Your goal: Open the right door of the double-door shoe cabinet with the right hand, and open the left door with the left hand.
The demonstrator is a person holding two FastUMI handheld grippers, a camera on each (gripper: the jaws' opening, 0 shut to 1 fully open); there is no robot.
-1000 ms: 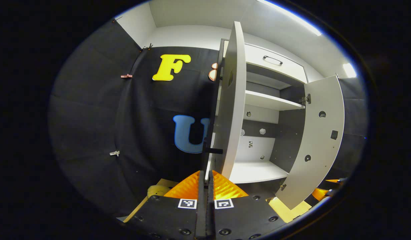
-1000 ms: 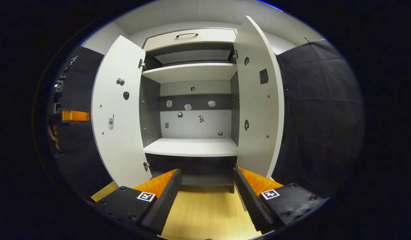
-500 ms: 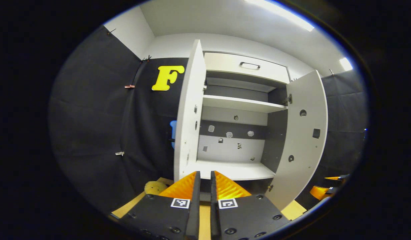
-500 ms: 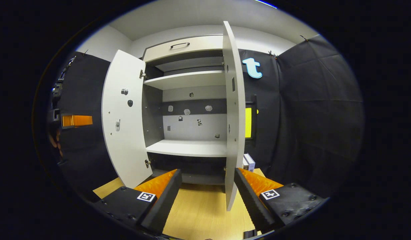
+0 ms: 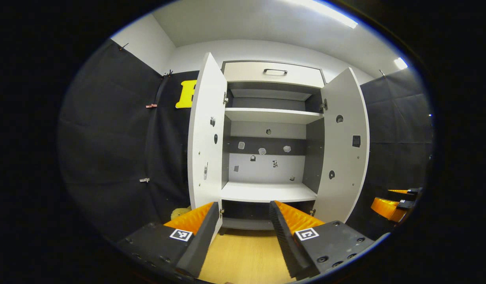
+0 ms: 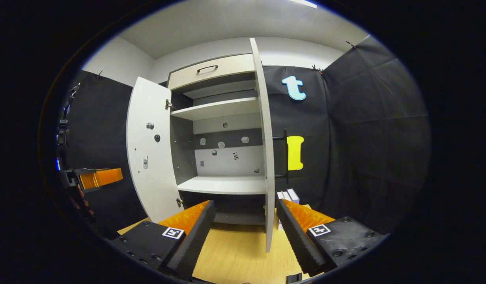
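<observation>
no readable text, label or number on any surface here

Ahead of your fingers, the shoe cabinet is white: white left door, white right door, white shelves against dark grey side walls. Below your fingers, the floor shows pale wood grain.

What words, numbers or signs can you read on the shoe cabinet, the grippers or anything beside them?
No text here can be read.
Square markers on the left gripper and right gripper: coded patterns, no letters.
Small stickers on the left door and the back panel: too small to read.
White boxes beside the right door: print too blurred.
</observation>
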